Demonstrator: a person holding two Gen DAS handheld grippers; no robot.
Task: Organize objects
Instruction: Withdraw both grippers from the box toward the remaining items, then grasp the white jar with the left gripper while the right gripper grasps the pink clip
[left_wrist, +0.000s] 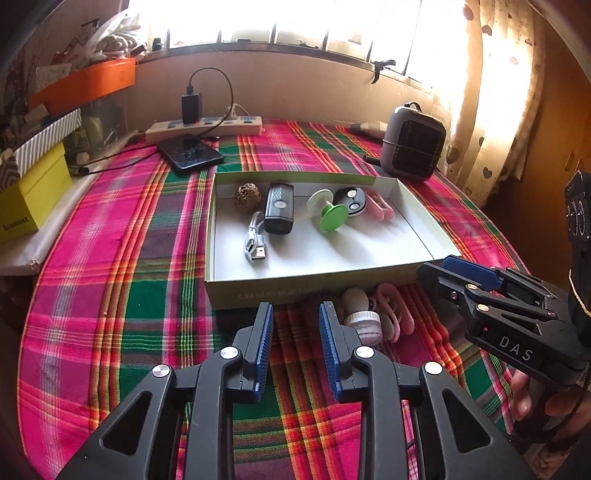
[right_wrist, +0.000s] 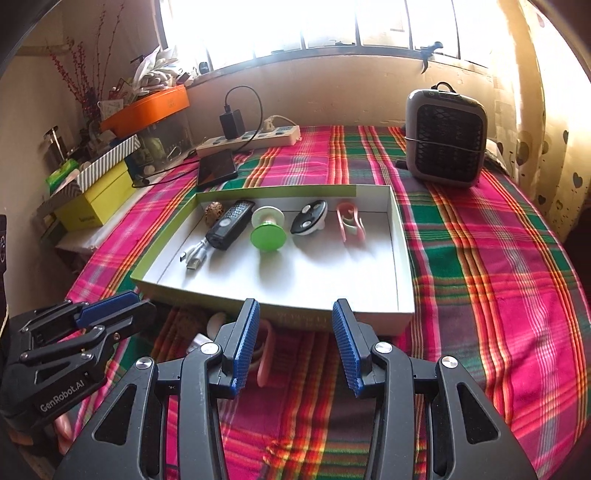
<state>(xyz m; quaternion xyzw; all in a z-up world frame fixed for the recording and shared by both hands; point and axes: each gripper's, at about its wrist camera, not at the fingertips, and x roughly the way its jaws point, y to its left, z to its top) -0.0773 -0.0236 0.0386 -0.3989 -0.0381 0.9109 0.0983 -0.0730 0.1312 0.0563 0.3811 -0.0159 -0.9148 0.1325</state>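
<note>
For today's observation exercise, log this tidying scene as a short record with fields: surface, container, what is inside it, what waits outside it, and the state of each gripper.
surface: plaid cloth
container: shallow open box, white inside
inside the box: brown nut, black light, USB cable, green and white spool, black round fob, pink clip
outside, at the near wall: small white jar, pink clips
left gripper: open, empty
right gripper: open, empty
</note>
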